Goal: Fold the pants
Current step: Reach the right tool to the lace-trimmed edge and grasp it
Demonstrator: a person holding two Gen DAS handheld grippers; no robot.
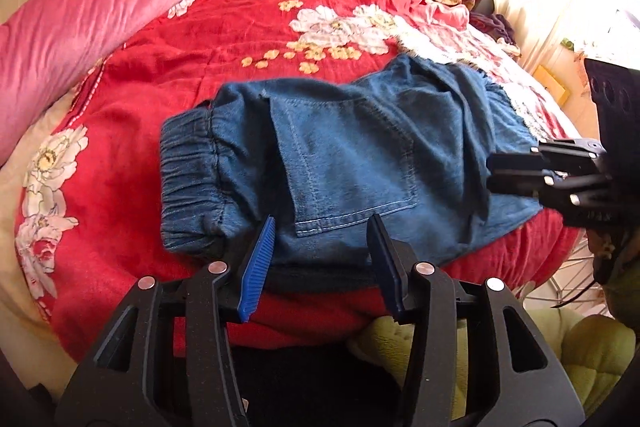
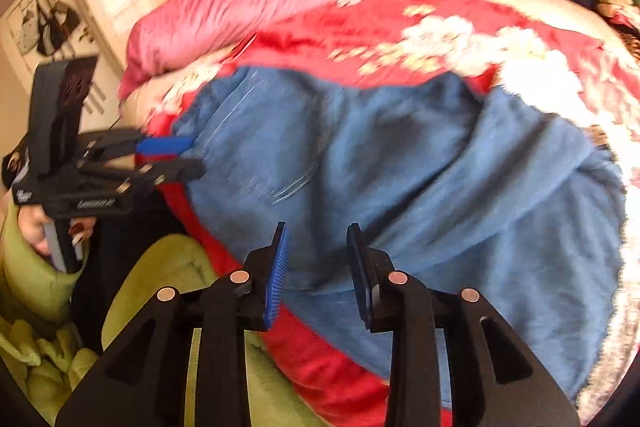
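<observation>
The blue pants (image 1: pixel 352 155) are lying folded on the red flowery blanket (image 1: pixel 168 75) on the bed. Their long side is running left to right, with the stretchy waistband (image 1: pixel 188 183) pointing left. The left gripper (image 1: pixel 320 259) is hovering at their near edge, fingers apart. The right gripper (image 2: pixel 318 275) is hovering over them, fingers apart, holding nothing.

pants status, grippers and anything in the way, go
Left gripper open at near edge, nothing pinched. Right gripper open over denim, empty. Blue pants folded on red floral blanket. Nothing on top.
</observation>
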